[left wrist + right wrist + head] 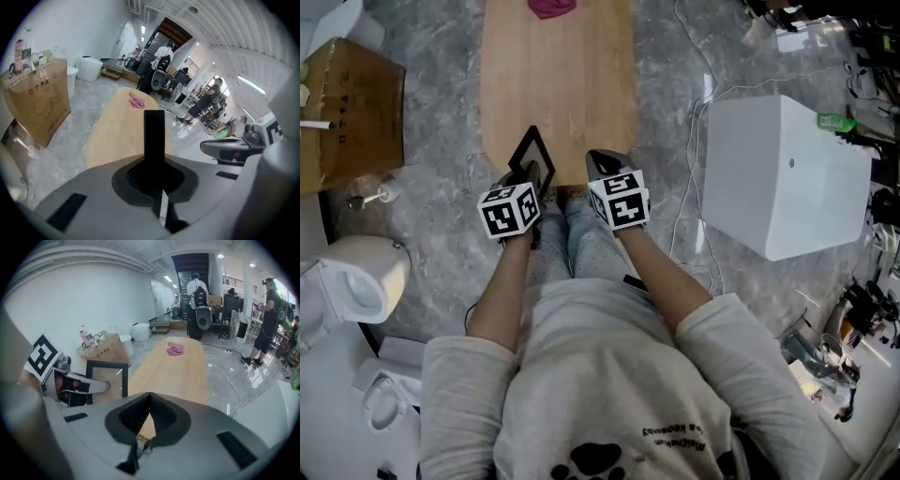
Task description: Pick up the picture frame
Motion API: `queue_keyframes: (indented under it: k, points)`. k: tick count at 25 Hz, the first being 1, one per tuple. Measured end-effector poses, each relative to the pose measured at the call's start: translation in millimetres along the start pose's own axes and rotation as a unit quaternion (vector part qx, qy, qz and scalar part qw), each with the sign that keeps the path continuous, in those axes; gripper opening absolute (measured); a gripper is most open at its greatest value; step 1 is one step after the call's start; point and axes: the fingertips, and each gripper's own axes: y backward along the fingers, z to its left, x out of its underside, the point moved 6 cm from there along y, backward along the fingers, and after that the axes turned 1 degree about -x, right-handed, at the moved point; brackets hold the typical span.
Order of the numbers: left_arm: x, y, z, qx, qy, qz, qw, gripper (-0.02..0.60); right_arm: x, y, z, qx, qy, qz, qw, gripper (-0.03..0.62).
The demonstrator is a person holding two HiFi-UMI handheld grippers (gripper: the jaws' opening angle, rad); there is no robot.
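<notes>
Black picture frame (534,157) clamped by one edge in left gripper (154,179), left of centre; right gripper (149,404) closed, empty. Risk: frame pivots, slips from narrow hold.

one picture frame (534,155), two grippers (528,174) (602,161), one table (558,84), one pink cloth (551,7)

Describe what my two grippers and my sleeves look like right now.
Both the left gripper and right gripper are grey-bodied, each carrying a white cube with black square markers. Their pads are dark and textured. The sleeves are pale grey.
</notes>
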Motion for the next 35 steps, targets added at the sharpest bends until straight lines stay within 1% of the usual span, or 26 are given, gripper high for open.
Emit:
queue_keyframes:
  k: [3,6,8,11,13,18,21,23,27,31,35]
  points:
    - [-15.2,18.0,-6.1,-0.005,-0.012,-0.019,0.9997,0.017,-11.2,22.3,-1.6,0.008,-0.007,-0.02,1.0,0.008]
    - [-29.5,37.0,-13.0,-0.006,-0.023,-0.041,0.9989,0.017,-25.7,43.2,2.6,0.01,-0.027,-0.047,0.998,0.008]
    - [-40.7,47.0,-19.5,-0.003,-0.036,-0.056,0.9977,0.017,-38.2,55.4,4.4,0.009,-0.038,-0.073,0.997,0.009]
    - [-52.1,64.4,-29.2,-0.005,-0.06,-0.079,0.995,0.017,-52.7,74.4,8.1,0.01,-0.04,-0.107,0.993,0.009]
    - [-57.0,76.4,-36.5,-0.009,-0.079,-0.096,0.9922,0.017,-59.5,87.7,9.8,0.012,-0.037,-0.126,0.991,0.008]
    - [-77.5,104.4,-58.5,-0.01,-0.12,-0.149,0.9815,0.017,-78.4,122.1,14.3,0.021,-0.013,-0.177,0.984,0.008]
    - [-95.7,122.2,-72.2,-0.008,-0.14,-0.185,0.9728,0.017,-91.6,140.0,20.3,0.024,0.002,-0.215,0.976,0.009]
    - [-107.9,134.0,-83.8,-0.005,-0.152,-0.212,0.9653,0.017,-100.4,150.3,22.4,0.03,0.014,-0.24,0.97,0.008]
    - [-125.5,161.7,-111.3,-0.003,-0.181,-0.263,0.9477,0.017,-113.5,175.0,25.1,0.039,0.027,-0.287,0.957,0.008]
    - [-137.2,185.7,-135.0,0.004,-0.196,-0.311,0.9301,0.017,-125.7,201.5,27.0,0.047,0.043,-0.338,0.939,0.008]
    - [-138.7,204.3,-152.8,0.0,-0.212,-0.348,0.9132,0.017,-126.1,219.3,28.8,0.049,0.05,-0.369,0.927,0.008]
